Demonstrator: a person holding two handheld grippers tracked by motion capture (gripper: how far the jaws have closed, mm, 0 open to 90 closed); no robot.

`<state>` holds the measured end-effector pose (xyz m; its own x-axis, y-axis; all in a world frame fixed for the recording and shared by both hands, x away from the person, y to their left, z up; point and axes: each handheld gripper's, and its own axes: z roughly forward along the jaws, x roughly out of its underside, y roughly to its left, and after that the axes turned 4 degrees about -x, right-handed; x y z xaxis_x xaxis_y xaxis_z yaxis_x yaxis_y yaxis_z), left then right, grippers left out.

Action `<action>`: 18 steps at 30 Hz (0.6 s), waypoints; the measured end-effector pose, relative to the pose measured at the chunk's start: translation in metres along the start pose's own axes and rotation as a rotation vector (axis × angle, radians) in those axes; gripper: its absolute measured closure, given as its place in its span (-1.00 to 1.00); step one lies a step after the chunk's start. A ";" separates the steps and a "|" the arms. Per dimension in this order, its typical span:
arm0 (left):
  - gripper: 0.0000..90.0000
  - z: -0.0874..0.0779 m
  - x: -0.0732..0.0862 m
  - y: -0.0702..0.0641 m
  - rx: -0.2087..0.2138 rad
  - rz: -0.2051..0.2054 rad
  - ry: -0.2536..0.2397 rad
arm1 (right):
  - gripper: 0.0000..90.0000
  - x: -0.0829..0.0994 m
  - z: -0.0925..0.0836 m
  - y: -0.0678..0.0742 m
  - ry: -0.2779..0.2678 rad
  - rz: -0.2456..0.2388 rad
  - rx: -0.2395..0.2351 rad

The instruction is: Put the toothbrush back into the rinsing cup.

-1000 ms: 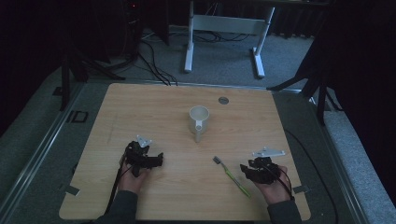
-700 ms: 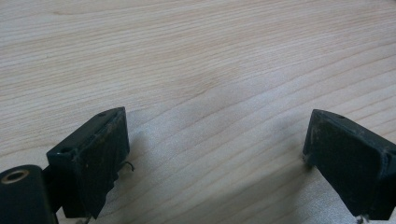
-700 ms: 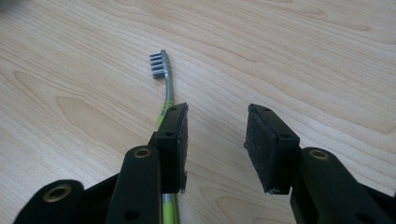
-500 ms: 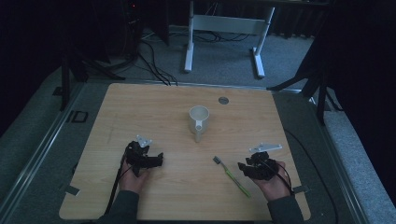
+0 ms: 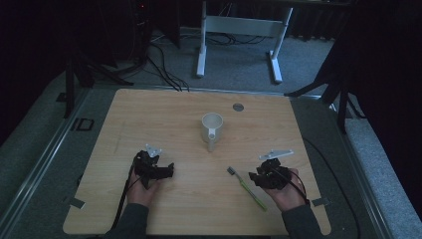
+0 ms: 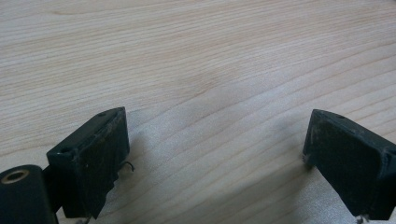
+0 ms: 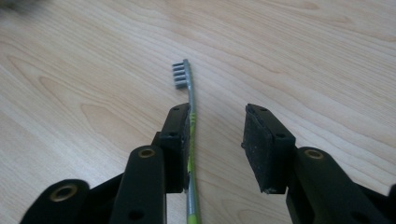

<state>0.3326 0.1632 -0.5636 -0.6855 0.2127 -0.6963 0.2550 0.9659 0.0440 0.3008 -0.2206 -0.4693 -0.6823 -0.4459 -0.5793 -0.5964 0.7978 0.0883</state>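
Observation:
A green and grey toothbrush (image 5: pixel 246 185) lies flat on the wooden table (image 5: pixel 164 109), its bristle head (image 7: pixel 181 74) pointing away from me. My right gripper (image 5: pixel 258 177) is open and straddles the handle (image 7: pixel 192 130), which runs close along the inner face of its left jaw. A white mug (image 5: pixel 212 127) stands upright near the table's middle, its handle toward me. My left gripper (image 5: pixel 166 171) is open over bare wood at the left front, with nothing between its fingers (image 6: pixel 91 158).
A round grey cable port (image 5: pixel 238 106) sits in the table behind the mug. Cables trail from both grippers toward the front edge. A white desk frame (image 5: pixel 239 27) and floor cables lie beyond the far edge.
My right gripper has moved left to the toothbrush handle, which now lies between its jaws. The left gripper has hardly moved.

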 end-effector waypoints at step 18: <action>-0.84 0.000 0.000 0.000 0.000 0.000 0.000 | 0.52 -0.009 0.005 0.008 0.091 -0.029 -0.022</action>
<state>0.3326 0.1632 -0.5636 -0.6854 0.2125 -0.6965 0.2546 0.9660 0.0441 0.3040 -0.2080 -0.4674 -0.6995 -0.5049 -0.5057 -0.6250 0.7754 0.0904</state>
